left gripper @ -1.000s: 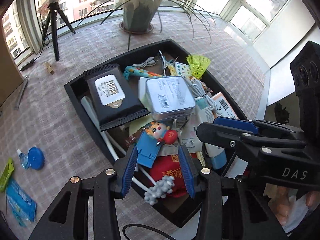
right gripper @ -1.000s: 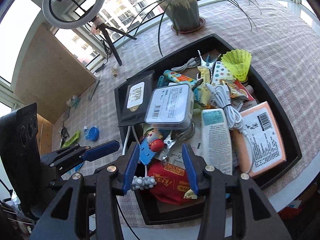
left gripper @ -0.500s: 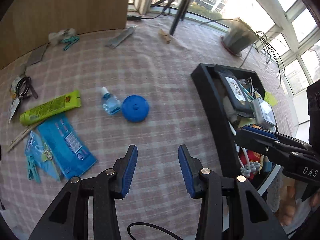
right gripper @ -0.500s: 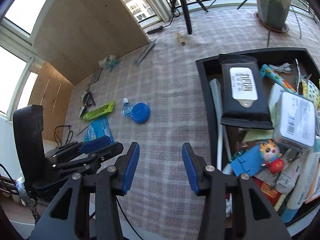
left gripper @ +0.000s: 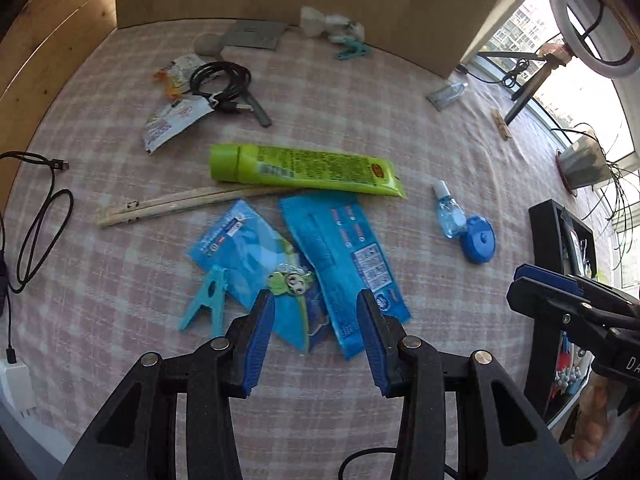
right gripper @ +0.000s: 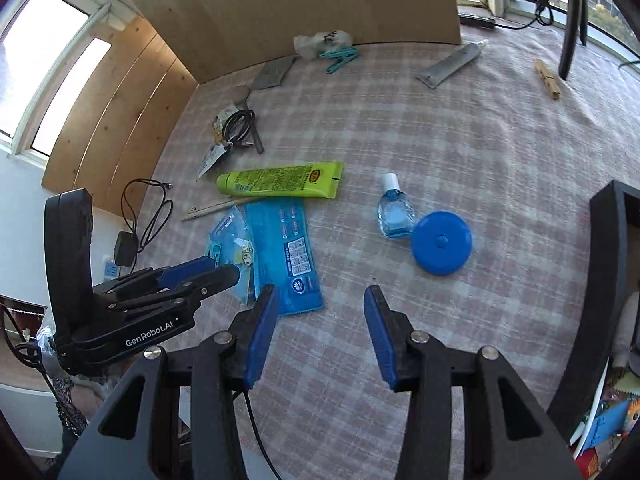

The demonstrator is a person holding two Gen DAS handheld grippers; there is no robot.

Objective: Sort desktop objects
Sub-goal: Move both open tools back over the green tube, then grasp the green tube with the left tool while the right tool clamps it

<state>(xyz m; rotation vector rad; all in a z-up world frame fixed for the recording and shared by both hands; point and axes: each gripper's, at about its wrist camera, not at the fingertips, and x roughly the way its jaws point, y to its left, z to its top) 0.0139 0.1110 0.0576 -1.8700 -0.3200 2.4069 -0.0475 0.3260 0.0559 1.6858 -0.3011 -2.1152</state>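
Left gripper [left gripper: 316, 316] jaws apart above blue packet [left gripper: 348, 256]

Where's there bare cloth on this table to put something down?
Bare cloth lies between the blue round case and the black tray, and beyond the green tube toward the wooden clothespin. It is crowded around the blue packets.

Green tube [left gripper: 304, 169] and blue packets [left gripper: 344, 256] lie flat, touching
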